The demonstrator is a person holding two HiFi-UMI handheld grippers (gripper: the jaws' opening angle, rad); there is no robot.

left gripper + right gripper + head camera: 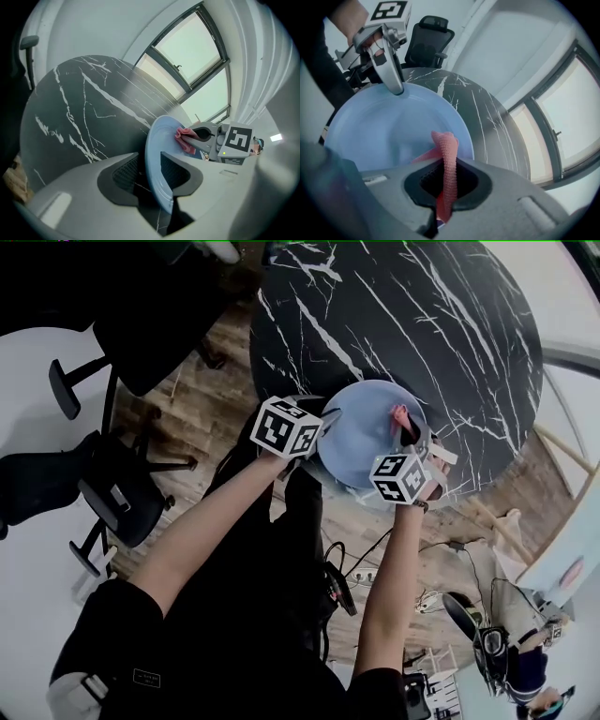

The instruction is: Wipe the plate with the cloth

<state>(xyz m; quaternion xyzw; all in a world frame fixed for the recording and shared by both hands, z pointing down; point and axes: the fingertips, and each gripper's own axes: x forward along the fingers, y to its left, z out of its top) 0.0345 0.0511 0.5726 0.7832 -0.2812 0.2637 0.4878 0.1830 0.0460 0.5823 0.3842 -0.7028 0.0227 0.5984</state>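
Marble tbl [422, 315] | L hand-held gripper [149, 164] open astride plate [379, 126] | R [447, 172] clamps nubby cloth [447, 149]

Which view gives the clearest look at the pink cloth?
The right gripper view: the cloth fills the centre, clamped between the right gripper's jaws in front of the blue plate. The left gripper view shows only a small pink bunch at the plate's face; the head view, a tiny pink scrap.
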